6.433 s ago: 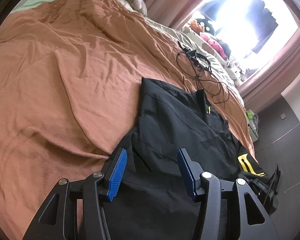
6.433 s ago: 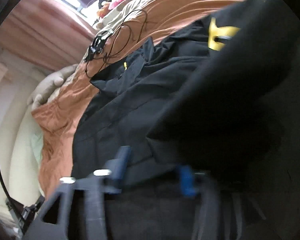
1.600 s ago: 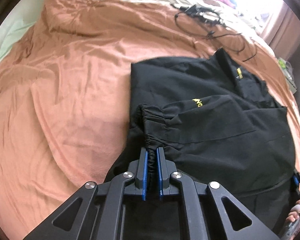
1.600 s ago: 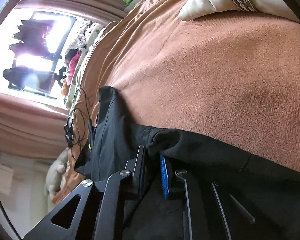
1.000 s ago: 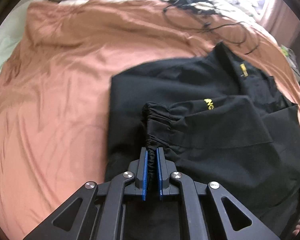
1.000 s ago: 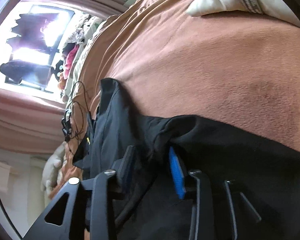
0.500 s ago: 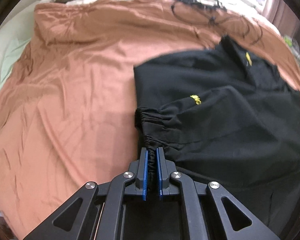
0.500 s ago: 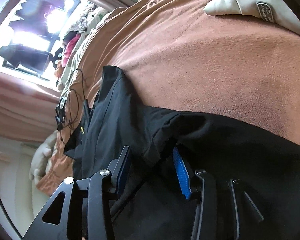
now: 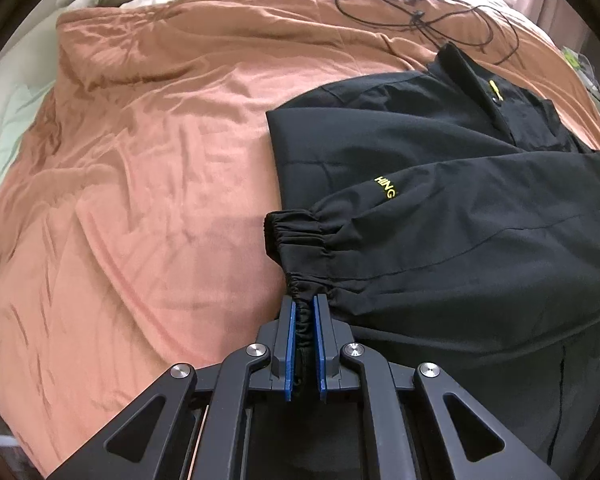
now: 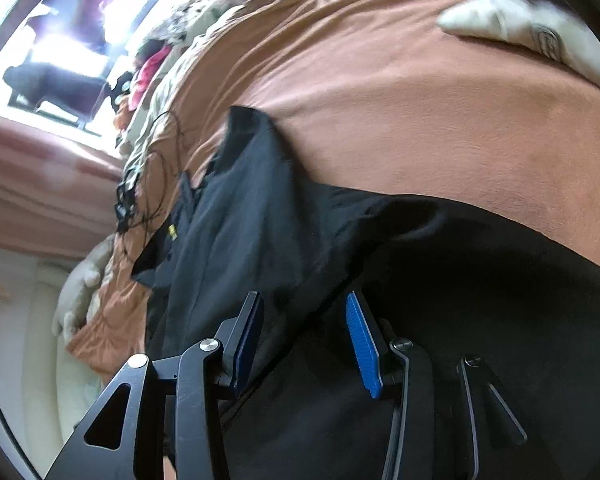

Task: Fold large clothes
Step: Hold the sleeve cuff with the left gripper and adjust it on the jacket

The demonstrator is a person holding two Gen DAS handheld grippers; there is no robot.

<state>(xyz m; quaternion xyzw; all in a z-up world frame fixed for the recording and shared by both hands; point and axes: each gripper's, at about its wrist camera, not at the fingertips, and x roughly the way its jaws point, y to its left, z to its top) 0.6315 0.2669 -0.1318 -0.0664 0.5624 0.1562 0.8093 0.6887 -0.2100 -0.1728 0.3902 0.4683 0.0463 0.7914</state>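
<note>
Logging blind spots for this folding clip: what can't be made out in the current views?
- Left wrist view: the black jacket runs off the right and bottom edges, so its hem is unseen; part of the sleeve cuff hides inside the left claw.
- Same view: the yellow lettering is only partly readable.
- Right wrist view: motion blur and glare; whether the open right claw touches the fabric is unclear.
</note>
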